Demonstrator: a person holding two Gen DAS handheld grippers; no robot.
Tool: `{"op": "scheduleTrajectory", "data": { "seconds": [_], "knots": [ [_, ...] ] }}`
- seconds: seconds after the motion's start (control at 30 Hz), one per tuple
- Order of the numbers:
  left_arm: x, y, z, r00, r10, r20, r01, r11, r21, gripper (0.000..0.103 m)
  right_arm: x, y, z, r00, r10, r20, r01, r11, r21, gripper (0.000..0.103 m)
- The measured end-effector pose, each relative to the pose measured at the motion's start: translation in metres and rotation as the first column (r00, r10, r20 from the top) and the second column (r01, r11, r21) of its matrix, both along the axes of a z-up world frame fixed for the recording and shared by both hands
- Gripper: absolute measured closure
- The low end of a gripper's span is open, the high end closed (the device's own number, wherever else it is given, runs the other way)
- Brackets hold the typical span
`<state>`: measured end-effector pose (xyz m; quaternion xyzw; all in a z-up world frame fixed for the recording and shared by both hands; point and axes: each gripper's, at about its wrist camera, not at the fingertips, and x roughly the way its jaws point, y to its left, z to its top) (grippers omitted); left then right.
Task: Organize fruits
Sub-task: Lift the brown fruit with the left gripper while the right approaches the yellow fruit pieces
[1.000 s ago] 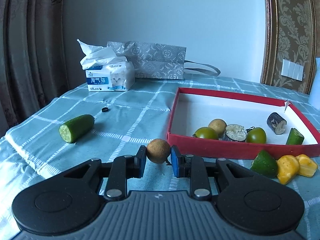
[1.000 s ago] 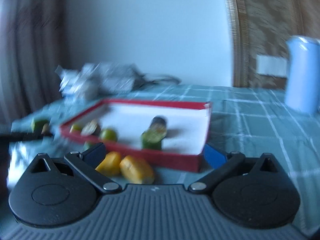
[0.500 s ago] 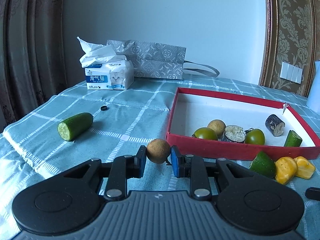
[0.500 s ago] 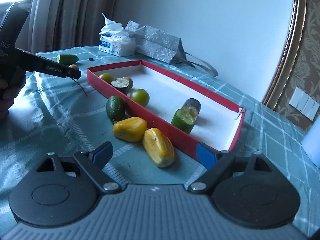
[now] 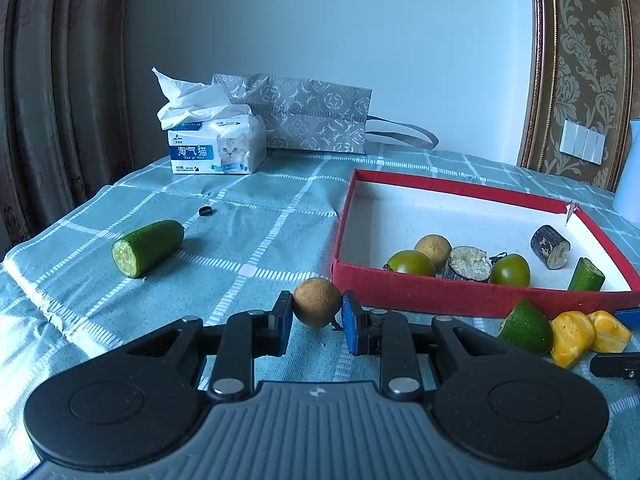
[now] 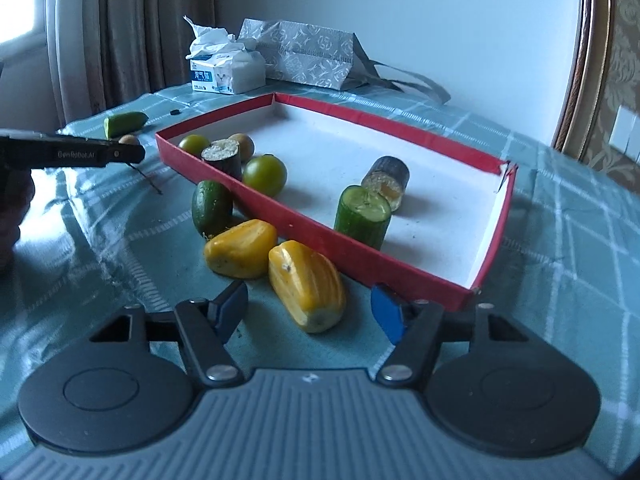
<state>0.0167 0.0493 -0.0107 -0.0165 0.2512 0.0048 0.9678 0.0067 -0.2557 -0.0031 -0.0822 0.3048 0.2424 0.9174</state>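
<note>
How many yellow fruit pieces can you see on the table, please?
2: one yellow piece lies beside the dark green fruit; the other yellow piece lies nearer the right gripper, outside the red tray.

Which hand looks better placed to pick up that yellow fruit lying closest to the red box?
The right. The right gripper has the nearer yellow fruit just ahead between its fingers, jaws just closing but not yet touching it. The left gripper is already shut on a small brown fruit, farther from the red box.

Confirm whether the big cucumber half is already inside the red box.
No, the cucumber half lies on the tablecloth, left of the red box.
</note>
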Motion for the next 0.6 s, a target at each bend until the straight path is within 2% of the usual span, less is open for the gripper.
{"op": "scheduleTrajectory", "data": {
  "seconds": [0.27,0.37,0.47,0.53,0.6],
  "knots": [
    [0.0016,0.0011,0.0001,1.0,-0.003,-0.008,0.003,1.0,-0.009,0.078,0.0023,-0.0002,0.0006,1.0,0.022,0.0,-0.022,1.0,0.001,0.039],
    [0.0018,0.0013,0.0001,1.0,-0.004,-0.008,0.004,1.0,-0.01,0.078,0.0017,-0.0006,0.0003,1.0,0.019,0.009,-0.019,1.0,0.011,0.053],
    [0.0018,0.0016,0.0001,1.0,-0.005,-0.009,0.005,1.0,-0.011,0.078,0.0012,0.0015,0.0004,1.0,0.001,0.013,-0.001,1.0,0.011,0.056],
    [0.0022,0.0022,-0.0003,1.0,-0.004,-0.01,0.004,1.0,-0.013,0.078,-0.0002,0.0018,0.0006,1.0,-0.01,0.017,0.009,1.0,0.013,0.064],
    [0.0021,0.0025,-0.0003,1.0,-0.004,-0.011,0.004,1.0,-0.015,0.078,-0.0023,0.0038,0.0004,1.0,-0.018,0.023,0.018,1.0,0.008,0.066]
  ]
}}
